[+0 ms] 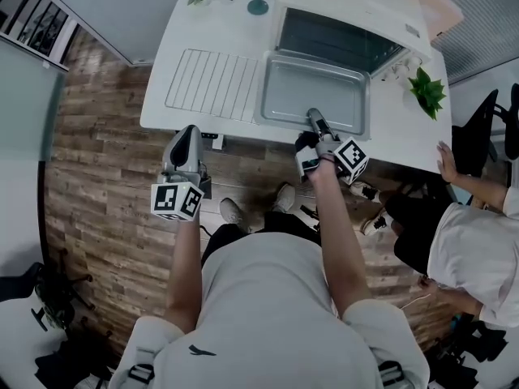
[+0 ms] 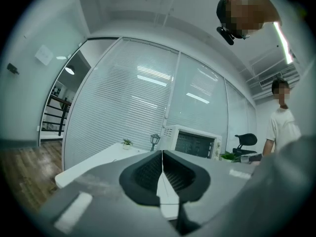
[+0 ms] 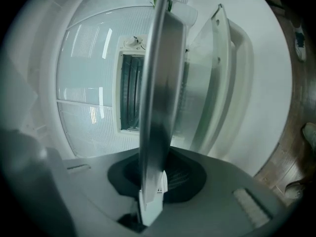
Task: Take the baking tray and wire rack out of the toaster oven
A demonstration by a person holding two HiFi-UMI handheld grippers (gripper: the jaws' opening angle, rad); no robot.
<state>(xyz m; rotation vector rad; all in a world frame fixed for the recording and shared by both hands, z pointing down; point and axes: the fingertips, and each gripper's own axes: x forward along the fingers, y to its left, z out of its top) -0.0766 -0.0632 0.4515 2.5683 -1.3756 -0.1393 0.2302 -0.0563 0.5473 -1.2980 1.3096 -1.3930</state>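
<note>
wood floor [image 1: 97, 160]; blinded glass wall [image 2: 138, 107] at far side. white table [image 1: 397, 132] carries everything. toaster oven [image 1: 357, 6] sits far right, front open. baking tray [image 1: 312, 87] lies flat just near of it, out of the cavity. wire rack [image 1: 212, 83] lies flat just left, judged parked clear. right gripper [image 1: 312, 118] is clamped on the tray's near rim, likely to slide it. left gripper [image 1: 188, 132] has jaws closed, empty, at the table's near edge.

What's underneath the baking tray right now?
The toaster oven's open door lies beneath the baking tray, which the right gripper clamps by its rim. From above the tray covers the door; whether they touch cannot be told.
</note>
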